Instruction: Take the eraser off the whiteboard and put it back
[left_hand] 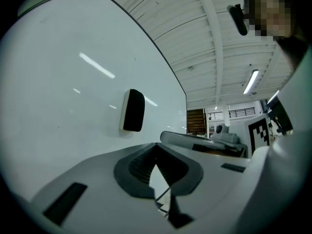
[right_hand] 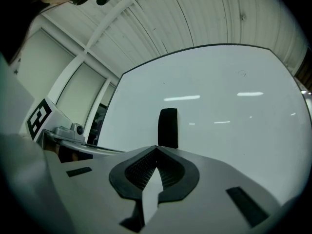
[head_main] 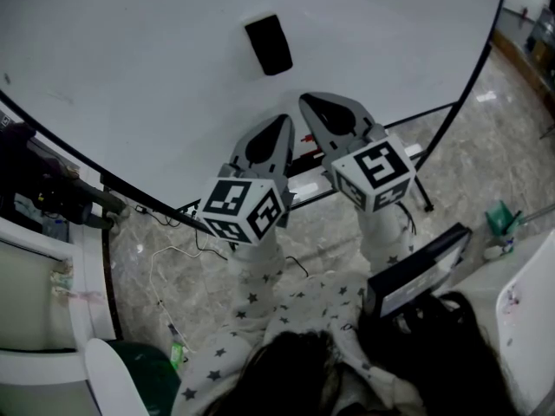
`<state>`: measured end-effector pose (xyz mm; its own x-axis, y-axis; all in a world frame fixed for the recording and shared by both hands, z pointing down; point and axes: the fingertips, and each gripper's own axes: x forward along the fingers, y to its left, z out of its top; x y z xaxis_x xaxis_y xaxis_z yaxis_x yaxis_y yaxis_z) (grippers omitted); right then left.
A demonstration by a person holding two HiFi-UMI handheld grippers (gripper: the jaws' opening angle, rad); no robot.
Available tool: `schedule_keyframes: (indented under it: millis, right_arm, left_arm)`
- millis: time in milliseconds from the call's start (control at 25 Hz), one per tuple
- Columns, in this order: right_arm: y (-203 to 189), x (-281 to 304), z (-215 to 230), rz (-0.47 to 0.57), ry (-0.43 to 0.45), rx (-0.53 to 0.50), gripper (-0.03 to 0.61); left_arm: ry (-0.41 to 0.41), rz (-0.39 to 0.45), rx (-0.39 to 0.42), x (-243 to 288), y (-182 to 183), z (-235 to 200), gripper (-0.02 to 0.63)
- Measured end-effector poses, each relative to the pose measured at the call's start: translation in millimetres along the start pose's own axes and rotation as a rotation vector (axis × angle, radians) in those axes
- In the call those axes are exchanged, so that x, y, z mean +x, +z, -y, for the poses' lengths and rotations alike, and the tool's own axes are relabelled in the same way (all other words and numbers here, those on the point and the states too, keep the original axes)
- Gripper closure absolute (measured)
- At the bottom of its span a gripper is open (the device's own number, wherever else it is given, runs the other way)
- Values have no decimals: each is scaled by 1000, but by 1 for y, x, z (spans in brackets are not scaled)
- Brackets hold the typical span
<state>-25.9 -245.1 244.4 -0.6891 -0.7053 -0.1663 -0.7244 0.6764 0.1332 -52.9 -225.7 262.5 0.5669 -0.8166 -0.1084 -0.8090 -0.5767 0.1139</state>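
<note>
Grey marbled floor tiles (head_main: 486, 137) lie under a large white whiteboard with a thin black frame (head_main: 130, 59), which fills the far part of the head view. A small black rectangular eraser (head_main: 269, 44) sits flat on the board's face, alone on the bare white surface and touched by neither tool. The left gripper, grey with dark ribbed pads (head_main: 284, 120), and the matching right gripper (head_main: 306, 102) reach side by side toward the board from the near side. Each carries a cube with black-and-white square markers, and both are held by arms in star-patterned sleeves (head_main: 260, 293). Both pairs of jaws are clenched, tips meeting in a point with nothing between them. In the head view the eraser lies beyond both tips, farther up the board and slightly left of the right gripper's point, clearly apart from each. In the right gripper view it stands upright almost straight ahead of the closed tips, just past them on the board. In the left gripper view it lies ahead and off to the left of that gripper's closed tips, seen edge-on against the white.
</note>
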Motion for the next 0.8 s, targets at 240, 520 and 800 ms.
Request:
schedule_keyframes:
  millis: [240, 520, 800]
  right_arm:
    - [2, -2, -2, -5, 28, 8, 571]
    - [-2, -5, -2, -9, 48, 28, 571]
    - [-7, -8, 2, -20, 57, 49, 571]
  left_arm:
    - [14, 7, 9, -1, 4, 4, 612]
    - [29, 9, 14, -4, 4, 7, 612]
    - [33, 5, 11, -1, 3, 11, 612]
